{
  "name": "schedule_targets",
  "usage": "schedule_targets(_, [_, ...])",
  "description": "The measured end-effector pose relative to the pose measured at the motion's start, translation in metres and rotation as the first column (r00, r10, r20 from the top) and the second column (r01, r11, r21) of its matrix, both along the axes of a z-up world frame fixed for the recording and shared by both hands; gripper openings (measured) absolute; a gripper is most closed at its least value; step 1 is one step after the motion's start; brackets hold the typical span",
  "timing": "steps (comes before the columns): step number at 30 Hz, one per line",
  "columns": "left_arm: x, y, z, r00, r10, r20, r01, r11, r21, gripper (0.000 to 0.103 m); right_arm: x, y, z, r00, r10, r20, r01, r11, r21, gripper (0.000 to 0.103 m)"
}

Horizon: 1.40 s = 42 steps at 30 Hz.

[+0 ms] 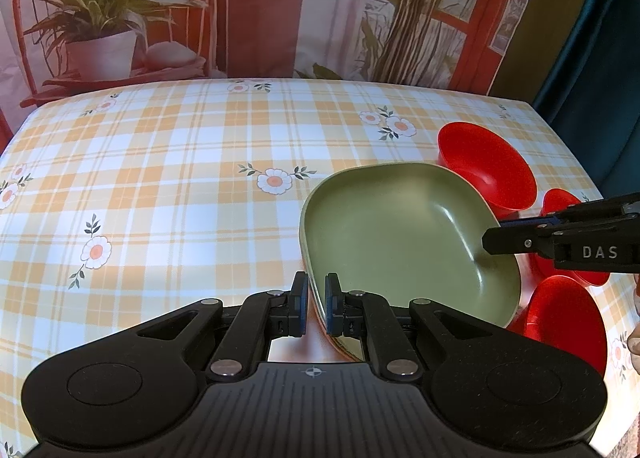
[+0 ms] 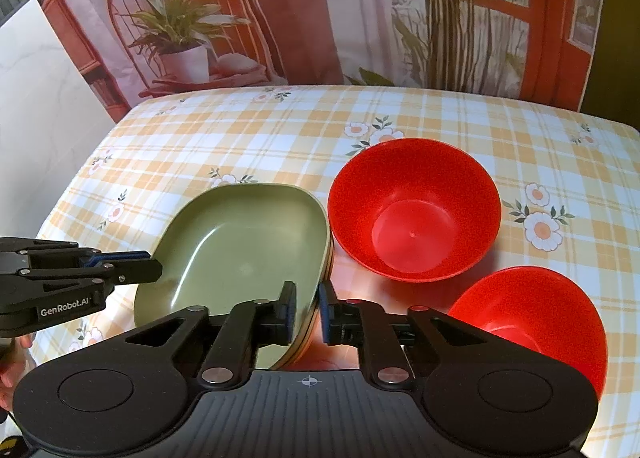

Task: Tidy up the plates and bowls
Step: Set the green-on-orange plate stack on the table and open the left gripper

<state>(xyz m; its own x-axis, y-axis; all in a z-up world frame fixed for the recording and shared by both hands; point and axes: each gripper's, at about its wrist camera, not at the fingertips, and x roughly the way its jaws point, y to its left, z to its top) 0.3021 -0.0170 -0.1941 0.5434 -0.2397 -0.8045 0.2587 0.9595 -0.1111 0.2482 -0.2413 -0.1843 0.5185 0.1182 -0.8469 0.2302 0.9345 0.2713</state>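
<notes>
Pinching opposite rims of the green plate stack (image 2: 240, 242) at frame bottom, the left gripper (image 1: 316, 304) and right gripper (image 2: 307, 312) probably share its weight, beside three red bowls (image 2: 414, 213).

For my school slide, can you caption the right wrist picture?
Both grippers pinch opposite rims of stacked green plates beside two red bowls.
</notes>
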Motion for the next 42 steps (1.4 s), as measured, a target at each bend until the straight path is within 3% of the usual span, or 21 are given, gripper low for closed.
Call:
schedule_targets(6, [0.000,0.000,0.000,1.000,0.002,0.001,-0.002,1.000,-0.002,0.009,-0.001,-0.001,0.004,1.000,0.000,0.005,0.000,1.000,-0.006,0.018])
schedule_targets(8, [0.000,0.000,-0.001,1.000,0.002,0.000,-0.002,1.000,-0.002,0.009,-0.002,-0.001,0.005,1.000,0.002,0.007,-0.002,1.000,-0.008,0.010])
schedule_targets(12, [0.000,0.001,-0.001,1.000,0.004,-0.003,-0.004,1.000,-0.005,0.009,-0.002,-0.002,0.003,1.000,0.004,-0.003,-0.004,1.000,-0.008,0.005])
schedule_targets(34, [0.002,0.000,-0.001,1.000,0.010,-0.005,-0.010,1.000,-0.002,0.009,-0.002,-0.003,-0.005,1.000,-0.015,-0.006,0.015,1.000,0.012,0.005])
schedule_targets(42, [-0.005,-0.007,0.021,0.998,0.002,0.056,-0.001,1.000,-0.011,0.009,-0.014,-0.015,0.017,0.997,-0.044,0.070,0.044,0.999,0.004,0.009])
